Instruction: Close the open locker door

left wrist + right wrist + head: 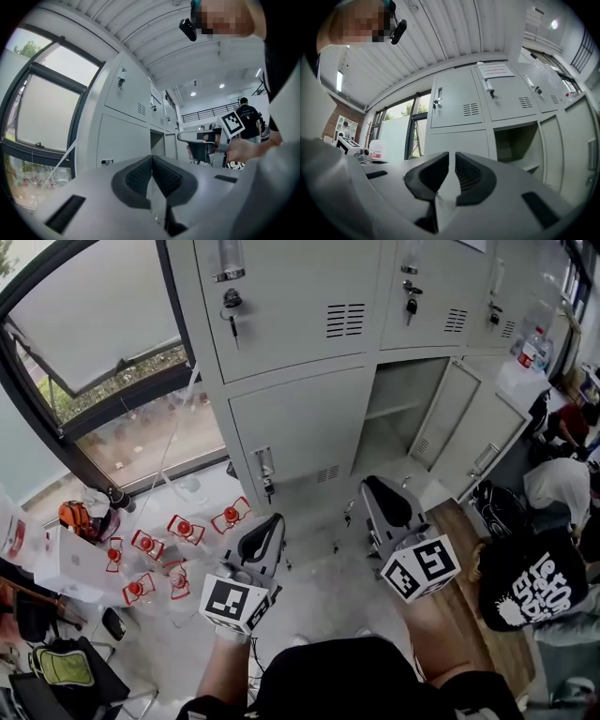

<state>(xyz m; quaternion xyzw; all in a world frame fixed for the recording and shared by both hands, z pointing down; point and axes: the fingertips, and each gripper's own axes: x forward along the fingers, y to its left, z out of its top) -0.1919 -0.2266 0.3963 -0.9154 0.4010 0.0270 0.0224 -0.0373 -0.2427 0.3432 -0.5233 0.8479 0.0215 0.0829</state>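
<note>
one pale grey sheet-metal locker door [448, 413] stands open, swung out from the single dark open compartment [398, 395] in the lower row. the other doors in view around it are shut. the door lies ahead of and a little to the right of the right gripper [373, 486], well apart from its fingertips. its long axis runs upright, and it looks hinged on the far side from the fingers, with its free edge swung out towards the person. the left gripper [277, 519] sits further off, ahead of a shut door, so the right one is the nearer of the two. in the right gripper view the black ridged pads [471, 176] are all but together, with only a thin slit between them and nothing in it. the left gripper's pads [136, 177] meet at the tips, also empty (no grasp seems needed). a push on the door's inner face, leftward and away, should swing it home.
</note>
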